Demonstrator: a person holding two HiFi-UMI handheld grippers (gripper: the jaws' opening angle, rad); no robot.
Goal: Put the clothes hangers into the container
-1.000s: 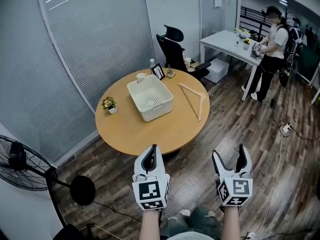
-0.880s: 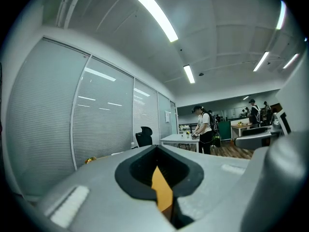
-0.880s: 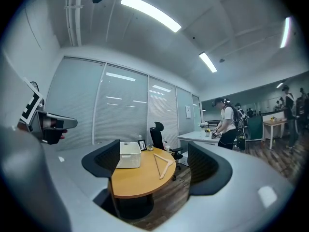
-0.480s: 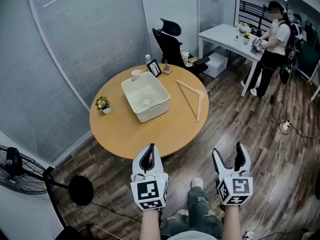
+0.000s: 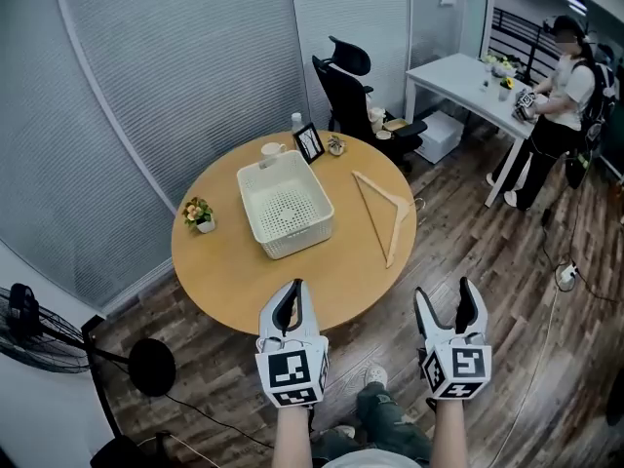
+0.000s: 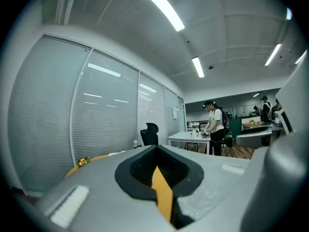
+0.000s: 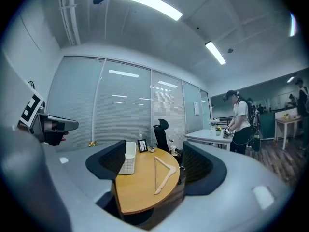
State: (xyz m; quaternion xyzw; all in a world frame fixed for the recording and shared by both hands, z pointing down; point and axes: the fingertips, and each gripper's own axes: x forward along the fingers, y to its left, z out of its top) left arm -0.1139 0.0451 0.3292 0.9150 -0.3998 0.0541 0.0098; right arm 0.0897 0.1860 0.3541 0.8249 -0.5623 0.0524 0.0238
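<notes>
1. The task is only beginning, as I judge. The one clothes hanger (image 5: pixel 402 208) that I can see is lying flat on the round wooden counter (image 5: pixel 244 281), near the white container (image 5: pixel 302 240) and to its right. The container is standing empty.
2. The left tool (image 5: pixel 295 289) is hanging in the air before the counter's near edge, with its jaws pressed together and holding nothing.
3. The right tool (image 5: pixel 446 295) is hanging beside it with its jaws wide apart (they have just been closing a little), and nothing is sitting between them.
4. What is remaining: reaching the hanger, lifting it and laying it into the container.
5. The counter is also carrying a small flower pot (image 5: pixel 198 213), a photo frame (image 5: pixel 310 142) and a cup (image 5: pixel 272 149).
6. Grey blinds (image 5: pixel 195 57) are covering the glass walls, and a black office chair (image 5: pixel 351 91) is standing behind the counter. A fan (image 5: pixel 39 330) is standing at the left on the wooden floor (image 5: pixel 507 261). A person (image 5: pixel 561 76) is working at a second, white counter (image 5: pixel 458 76).
</notes>
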